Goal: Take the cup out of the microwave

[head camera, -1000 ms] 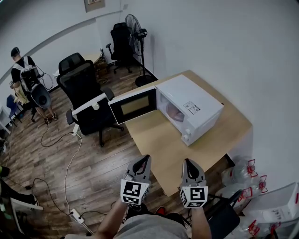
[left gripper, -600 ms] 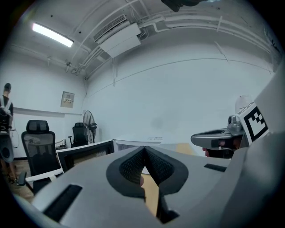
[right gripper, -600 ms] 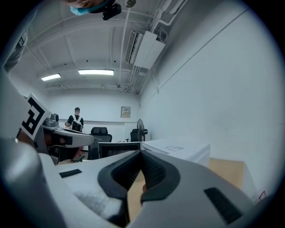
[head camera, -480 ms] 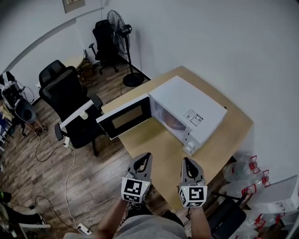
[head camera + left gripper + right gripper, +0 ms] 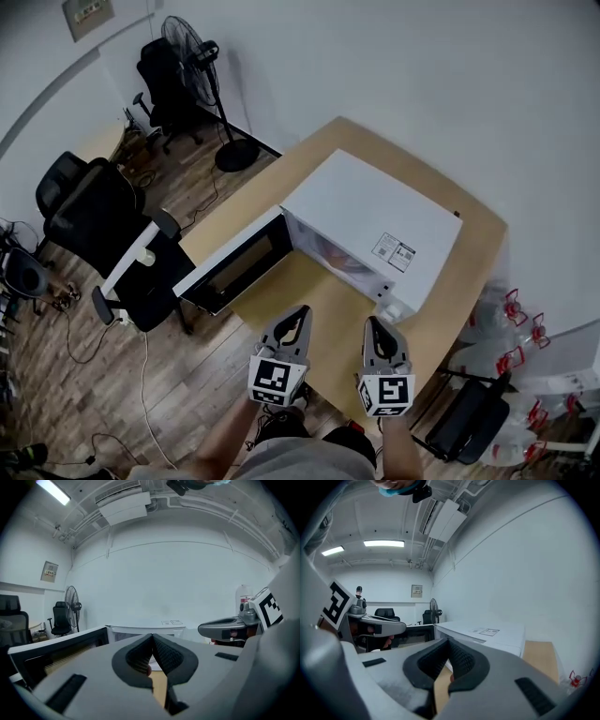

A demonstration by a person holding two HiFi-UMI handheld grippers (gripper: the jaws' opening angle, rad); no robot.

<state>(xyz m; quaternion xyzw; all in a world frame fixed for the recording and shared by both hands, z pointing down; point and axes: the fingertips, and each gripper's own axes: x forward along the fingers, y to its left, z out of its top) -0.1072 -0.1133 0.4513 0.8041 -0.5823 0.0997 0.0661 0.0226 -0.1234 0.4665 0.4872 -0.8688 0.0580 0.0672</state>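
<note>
A white microwave (image 5: 375,220) stands on the wooden table (image 5: 478,248) with its door (image 5: 234,272) swung wide open to the left. In the head view a pinkish shape (image 5: 354,265) shows just inside the cavity; I cannot tell whether it is the cup. My left gripper (image 5: 301,310) and right gripper (image 5: 373,322) hover side by side over the table's near edge, short of the microwave, both shut and empty. The left gripper view has its closed jaws (image 5: 152,636) aimed at the microwave (image 5: 140,631) and door (image 5: 61,648). The right gripper (image 5: 448,641) sees the microwave's top (image 5: 487,634).
A black office chair (image 5: 122,253) stands just left of the open door, and a standing fan (image 5: 192,56) is beyond it. Water bottles (image 5: 516,323) and a black seat (image 5: 469,422) sit to the right of the table. Cables run across the wooden floor (image 5: 84,375).
Both grippers have come forward toward the table and the microwave, which now lies closer and more central in the head view. Their jaws have stayed shut.
</note>
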